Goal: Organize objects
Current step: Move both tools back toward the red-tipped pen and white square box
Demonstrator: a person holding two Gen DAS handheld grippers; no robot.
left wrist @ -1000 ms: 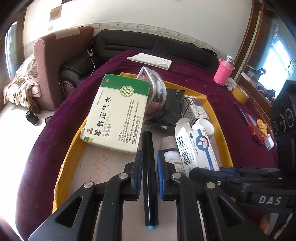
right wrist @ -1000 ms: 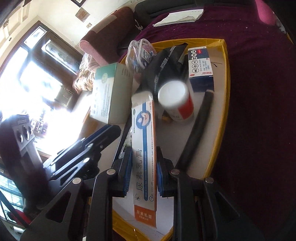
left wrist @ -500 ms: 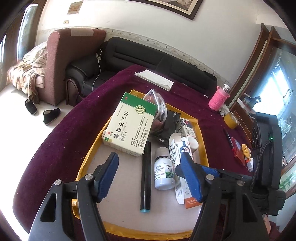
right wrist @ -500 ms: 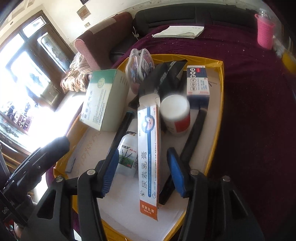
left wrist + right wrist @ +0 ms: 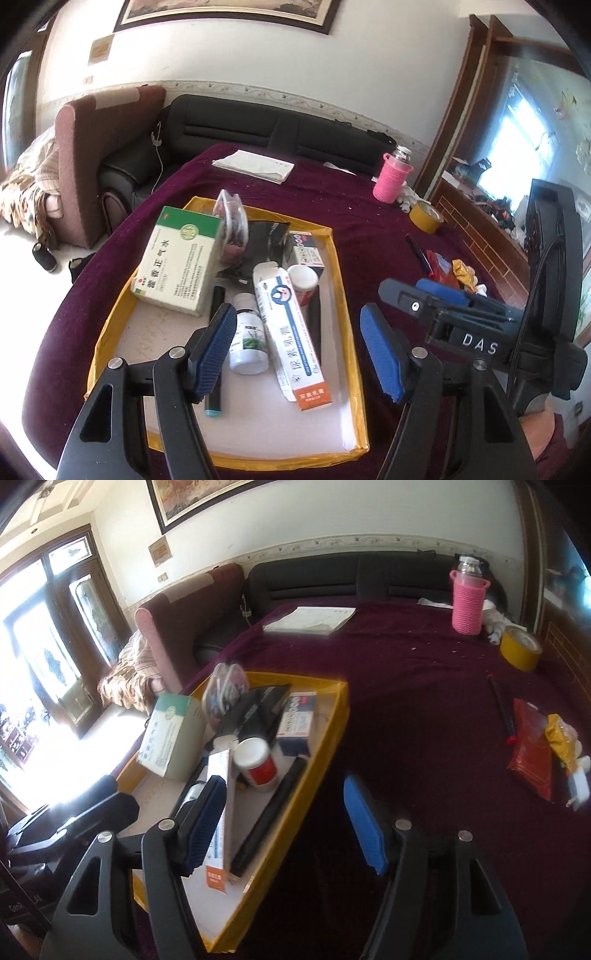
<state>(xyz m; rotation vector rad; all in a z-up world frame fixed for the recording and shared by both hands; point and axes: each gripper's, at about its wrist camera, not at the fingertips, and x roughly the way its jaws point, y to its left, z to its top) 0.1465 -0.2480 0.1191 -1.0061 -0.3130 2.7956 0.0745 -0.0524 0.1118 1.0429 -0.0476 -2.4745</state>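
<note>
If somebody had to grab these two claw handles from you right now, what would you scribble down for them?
Left gripper: open, holding nothing, above the tray.
Right gripper: jaws opening, nothing between the pads.
In the yellow-edged tray: green medicine box, long ointment box, white bottle, black pen, red-labelled jar, black pouch, and more.
Left out on the maroon cloth: red packet, yellow wrapper, dark marker, tape roll, pink bottle, papers.
Which of these belong in the tray, I cannot tell.
</note>
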